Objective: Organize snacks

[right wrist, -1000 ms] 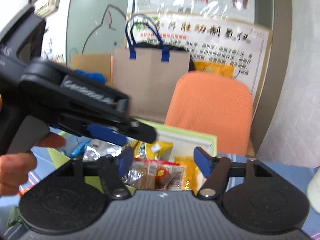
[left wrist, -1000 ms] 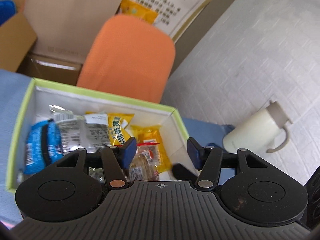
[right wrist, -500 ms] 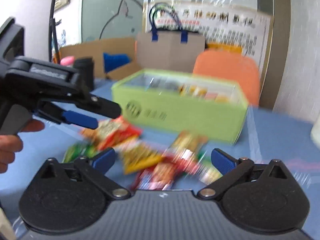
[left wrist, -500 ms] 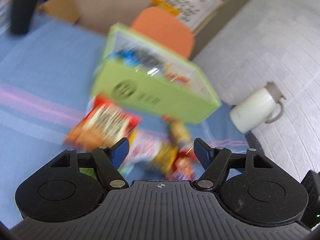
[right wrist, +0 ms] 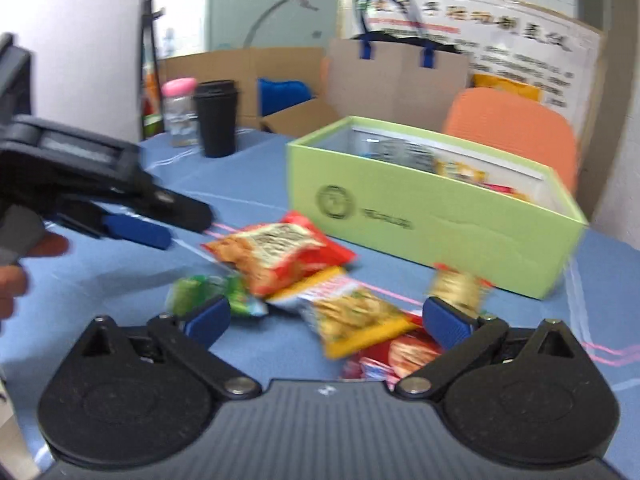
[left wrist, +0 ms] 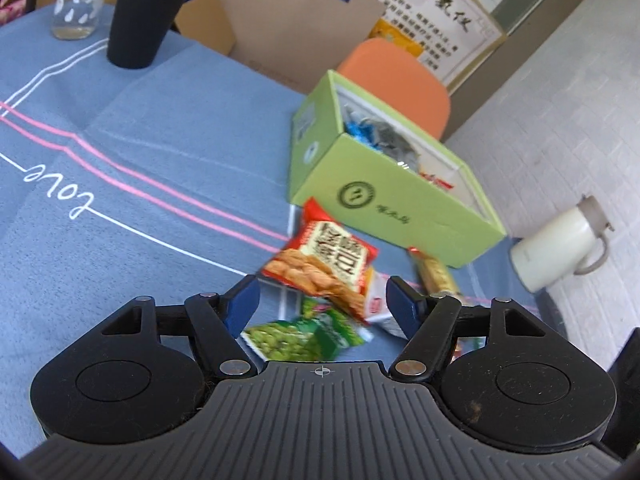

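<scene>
Both claws pulled back from over the green box (left wrist: 404, 216). Left gripper (left wrist: 322, 302) spread, empty, pea packet (left wrist: 296, 338) between its fingers; right gripper (right wrist: 326, 320) spread over loose snacks. We judge another pickup next.

Lime-green box (left wrist: 404, 208), red snack packet (left wrist: 324, 256), blue tablecloth (left wrist: 120, 184) with pink stripes.

The left tongs (left wrist: 322, 306) stand with their blue-padded fingers (left wrist: 242, 304) spread wide, nothing between them; the right tongs (right wrist: 326, 320) are likewise spread and hold nothing; in the right wrist view the left tongs reach in from the left edge, gripped by a bare hand (right wrist: 16, 268).
</scene>
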Demonstrator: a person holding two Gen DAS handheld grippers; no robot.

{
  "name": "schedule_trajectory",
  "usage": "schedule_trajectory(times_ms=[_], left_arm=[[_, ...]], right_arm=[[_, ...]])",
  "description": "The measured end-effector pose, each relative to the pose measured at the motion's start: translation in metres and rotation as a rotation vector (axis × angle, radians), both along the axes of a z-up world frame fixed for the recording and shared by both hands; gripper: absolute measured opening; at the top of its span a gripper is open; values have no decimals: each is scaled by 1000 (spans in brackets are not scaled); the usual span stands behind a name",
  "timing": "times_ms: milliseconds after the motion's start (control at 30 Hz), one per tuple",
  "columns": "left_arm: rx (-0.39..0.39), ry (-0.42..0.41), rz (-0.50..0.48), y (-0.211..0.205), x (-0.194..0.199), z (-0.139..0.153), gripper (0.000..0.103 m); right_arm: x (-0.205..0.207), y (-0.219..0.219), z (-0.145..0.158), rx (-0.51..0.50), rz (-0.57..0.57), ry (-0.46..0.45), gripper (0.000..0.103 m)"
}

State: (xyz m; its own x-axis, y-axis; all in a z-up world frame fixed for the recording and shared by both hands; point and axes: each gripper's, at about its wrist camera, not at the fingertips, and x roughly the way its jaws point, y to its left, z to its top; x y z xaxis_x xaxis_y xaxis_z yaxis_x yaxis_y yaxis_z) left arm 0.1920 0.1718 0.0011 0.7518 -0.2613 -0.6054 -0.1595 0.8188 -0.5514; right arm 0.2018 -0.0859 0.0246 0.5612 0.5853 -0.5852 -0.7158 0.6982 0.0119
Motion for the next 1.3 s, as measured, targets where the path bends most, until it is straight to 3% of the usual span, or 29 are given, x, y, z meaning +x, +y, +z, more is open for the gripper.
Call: schedule_trajectory(times_ms=[200, 333, 433, 533, 700, 933, 1033, 1133, 1300], left_arm=[[-60, 43, -147, 8, 17, -10, 49], [-105, 53, -304, 5, 35, -16, 49], [-75, 95, -347, 1, 43, -21, 47], [-94, 116, -396, -5, 39, -24, 42], [-128, 124, -403, -32, 16, -29, 40], [-27, 118, -383, -85, -15, -22, 41], [30, 115, -333, -94, -14, -16, 48], [94, 113, -264, -98, -13, -10, 70], [110, 131, -260, -96, -9, -8, 68]], right_arm=[[-21, 34, -21, 95, 128, 160, 102], [-15, 63, -31, 50, 162, 158, 102], [-15, 71, -32, 4, 183, 141, 102], [-23, 63, -28, 7, 189, 134, 102], [-43, 32, -26, -2, 141, 141, 102], [-66, -13, -29, -5, 56, 132, 102], [-62, -22, -29, 30, -33, 136, 102], [-61, -16, -30, 33, -125, 122, 102], [-65, 1, -38, 22, -226, 114, 102]])
